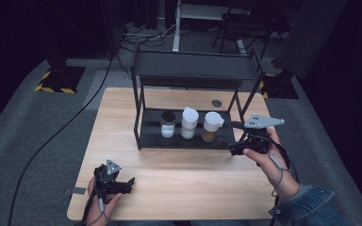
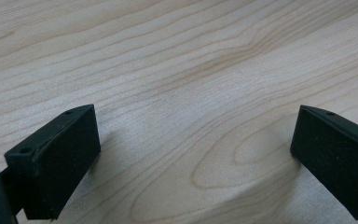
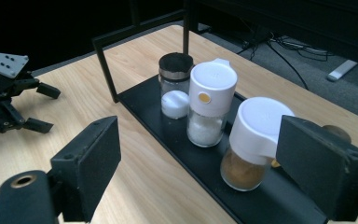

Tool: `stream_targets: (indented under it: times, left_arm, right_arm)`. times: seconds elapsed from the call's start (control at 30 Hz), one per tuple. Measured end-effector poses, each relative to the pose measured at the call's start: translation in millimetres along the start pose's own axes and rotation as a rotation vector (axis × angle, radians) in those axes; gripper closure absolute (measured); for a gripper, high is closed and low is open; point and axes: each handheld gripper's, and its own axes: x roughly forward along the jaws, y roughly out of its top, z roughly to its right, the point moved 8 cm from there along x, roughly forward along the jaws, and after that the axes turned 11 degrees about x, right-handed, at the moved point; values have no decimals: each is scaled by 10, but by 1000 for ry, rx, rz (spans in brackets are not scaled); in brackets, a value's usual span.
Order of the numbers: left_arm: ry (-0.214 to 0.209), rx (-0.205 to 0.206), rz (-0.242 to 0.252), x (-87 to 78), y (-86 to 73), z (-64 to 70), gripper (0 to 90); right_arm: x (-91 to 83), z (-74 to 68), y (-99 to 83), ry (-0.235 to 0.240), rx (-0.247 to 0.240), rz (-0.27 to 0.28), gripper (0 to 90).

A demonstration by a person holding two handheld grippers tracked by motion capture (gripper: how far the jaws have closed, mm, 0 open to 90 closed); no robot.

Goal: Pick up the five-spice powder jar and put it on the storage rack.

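Standing in a row on the black metal rack's (image 1: pixel 147 123) bottom shelf are three glass jars (image 3: pixel 206 103). The right gripper (image 3: pixel 205 158), jaws wide, faces them; the left gripper (image 2: pixel 191 154), jaws wide, rests near the tabletop's (image 1: pixel 188 183) front-left corner.

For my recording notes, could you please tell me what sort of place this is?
Probably a lab or studio set up for recording: a wooden table on grey carpet, dark surroundings, hazard-striped stand bases, and loose cables.

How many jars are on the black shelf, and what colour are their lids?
White-lidded jars: 2, the middle jar and the brown-spice jar.
Black-lidded jars: 1, the end jar.
Total: 3 jars on the bottom shelf of the rack.
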Motion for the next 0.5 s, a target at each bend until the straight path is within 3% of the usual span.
stream_targets:
  times: [0.5]
  left_arm:
    - [0,0,0,0,0,0,10]
  right_arm:
    - [-156,-18,-349,-2,29,-16,127]
